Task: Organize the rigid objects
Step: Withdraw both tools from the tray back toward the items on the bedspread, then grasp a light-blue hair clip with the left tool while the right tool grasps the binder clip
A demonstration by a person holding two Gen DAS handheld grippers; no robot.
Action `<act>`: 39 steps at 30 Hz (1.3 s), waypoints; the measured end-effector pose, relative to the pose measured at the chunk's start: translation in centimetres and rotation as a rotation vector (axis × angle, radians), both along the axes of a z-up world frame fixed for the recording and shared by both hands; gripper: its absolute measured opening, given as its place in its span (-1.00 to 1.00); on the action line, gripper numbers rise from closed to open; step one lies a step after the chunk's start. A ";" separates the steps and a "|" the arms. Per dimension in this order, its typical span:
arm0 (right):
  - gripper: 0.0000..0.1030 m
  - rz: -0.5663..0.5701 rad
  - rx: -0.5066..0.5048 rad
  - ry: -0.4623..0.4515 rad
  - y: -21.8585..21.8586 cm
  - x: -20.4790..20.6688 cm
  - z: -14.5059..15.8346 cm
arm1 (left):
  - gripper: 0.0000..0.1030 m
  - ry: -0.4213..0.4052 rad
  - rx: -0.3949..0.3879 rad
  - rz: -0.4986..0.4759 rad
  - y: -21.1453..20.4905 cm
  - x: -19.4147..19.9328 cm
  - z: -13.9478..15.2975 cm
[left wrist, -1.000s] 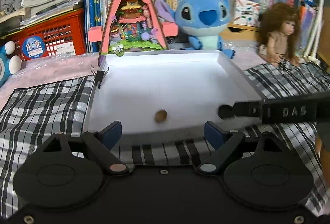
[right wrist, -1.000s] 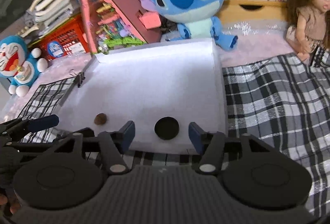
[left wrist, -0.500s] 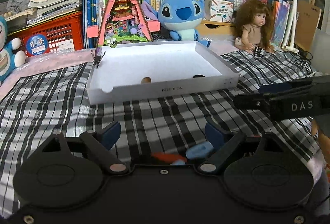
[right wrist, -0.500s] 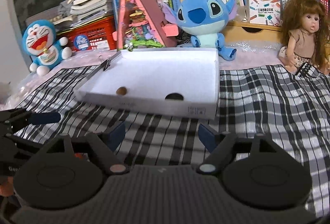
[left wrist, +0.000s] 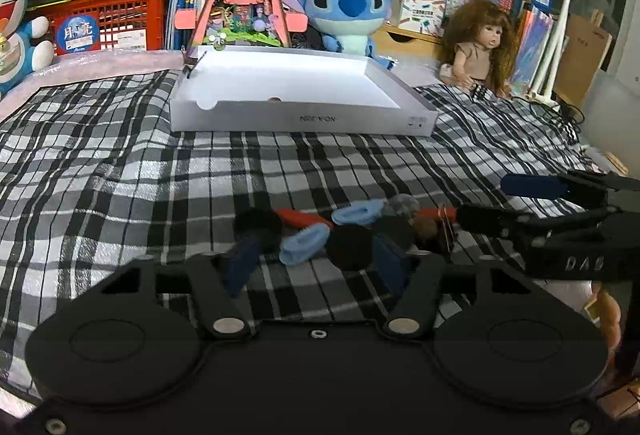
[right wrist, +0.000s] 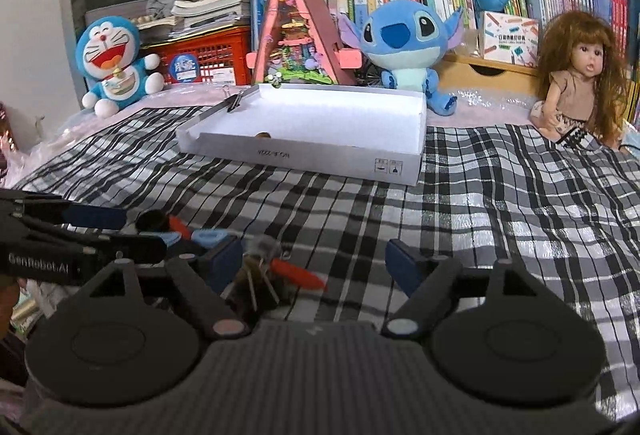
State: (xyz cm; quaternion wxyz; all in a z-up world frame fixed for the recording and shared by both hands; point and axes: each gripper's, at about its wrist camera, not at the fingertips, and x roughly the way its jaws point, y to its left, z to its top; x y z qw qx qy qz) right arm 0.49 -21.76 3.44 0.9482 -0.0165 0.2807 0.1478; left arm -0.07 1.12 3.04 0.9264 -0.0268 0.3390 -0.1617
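My left gripper (left wrist: 316,259) is closing over the pile (left wrist: 352,227) of small items on the plaid cloth (left wrist: 120,171), with a black disc (left wrist: 350,249) and a blue piece (left wrist: 304,245) between its jaws, grip not yet confirmed. My right gripper (right wrist: 310,259) stands wide open and empty, its left finger just beside the pile. The white tray (right wrist: 320,155) lies well beyond, holding a small brown piece (right wrist: 263,135).

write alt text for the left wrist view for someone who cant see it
The left gripper, jaws closing, reaches into a small pile of objects on a checked cloth, with light blue pieces between its fingers. Beyond lies a white tray, and plush toys, a doll and books line the back.
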 end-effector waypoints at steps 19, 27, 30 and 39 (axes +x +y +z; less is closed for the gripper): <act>0.34 0.120 -0.114 -0.009 2.1 -1.7 -1.9 | -0.40 0.014 0.076 0.099 1.4 2.1 -1.0; 0.34 0.117 -0.104 0.009 2.1 -1.1 -2.3 | -0.15 -0.036 0.062 0.106 1.8 1.3 -0.4; 0.34 0.088 -0.115 0.000 2.1 -0.8 -2.5 | -0.08 -0.080 0.097 0.056 0.4 0.8 -0.3; 0.34 0.085 -0.082 0.006 2.0 -0.7 -2.9 | -0.08 -0.114 0.140 0.031 -1.9 1.7 -1.3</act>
